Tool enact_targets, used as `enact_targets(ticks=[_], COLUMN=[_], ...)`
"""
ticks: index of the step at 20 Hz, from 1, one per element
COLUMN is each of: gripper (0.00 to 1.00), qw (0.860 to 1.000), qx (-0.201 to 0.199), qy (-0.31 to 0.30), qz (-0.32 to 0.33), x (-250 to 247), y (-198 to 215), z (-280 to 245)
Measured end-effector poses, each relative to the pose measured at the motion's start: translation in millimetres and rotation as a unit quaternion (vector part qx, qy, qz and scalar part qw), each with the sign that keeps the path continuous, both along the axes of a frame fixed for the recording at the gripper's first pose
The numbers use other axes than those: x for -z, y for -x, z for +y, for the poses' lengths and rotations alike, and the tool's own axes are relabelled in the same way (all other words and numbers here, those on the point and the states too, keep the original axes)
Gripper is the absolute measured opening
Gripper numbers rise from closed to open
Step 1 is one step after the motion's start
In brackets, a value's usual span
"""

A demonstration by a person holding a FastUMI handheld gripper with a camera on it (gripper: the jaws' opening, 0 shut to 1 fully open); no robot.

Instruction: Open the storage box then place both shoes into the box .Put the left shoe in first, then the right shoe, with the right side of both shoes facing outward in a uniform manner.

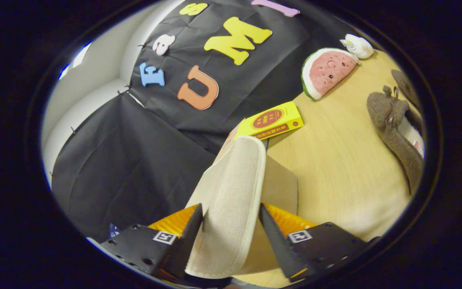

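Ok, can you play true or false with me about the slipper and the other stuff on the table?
1. The gripper has its jaws closed on a white slipper. True.
2. The watermelon toy sits between the jaws. False: it lies far beyond them, near the black cloth wall.
3. A yellow box lies on the table just past the slipper's far end. True.
4. The brown fuzzy shoe is held by the gripper. False: it rests on the table, off to the side.
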State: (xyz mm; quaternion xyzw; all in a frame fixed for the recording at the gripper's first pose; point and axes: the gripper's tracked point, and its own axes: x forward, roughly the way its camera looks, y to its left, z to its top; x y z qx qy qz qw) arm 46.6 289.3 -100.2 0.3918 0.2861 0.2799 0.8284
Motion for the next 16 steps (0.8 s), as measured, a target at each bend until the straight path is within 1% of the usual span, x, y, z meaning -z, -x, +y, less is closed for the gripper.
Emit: enact_targets(ticks=[2,3,4,5,6,7,10,12,16], gripper=[0.56,0.44,0.31,0.19,0.19,0.16,0.01,0.01,0.01], qw=[1.000,0.999,0.998,0.998,0.998,0.997,0.997,0.997,0.995], qx=[0.012,0.029,0.053,0.057,0.046,0.051,0.041,0.035,0.024], qy=[-0.003,0.003,-0.003,0.002,0.015,0.024,0.037,0.033,0.025], qz=[-0.007,-0.014,-0.019,-0.029,-0.043,-0.046,-0.057,-0.061,-0.091], x=[-5.8,-5.2,-20.4,-26.5,-33.6,-33.7,-39.5,-50.0,-87.4], y=[-7.0,-16.2,-14.1,-16.3,-11.5,-11.6,-10.3,-6.9,-2.3], z=[-10.1,-13.0,-32.5,-28.5,-26.1,-24.1,-23.0,-20.6,-11.5])
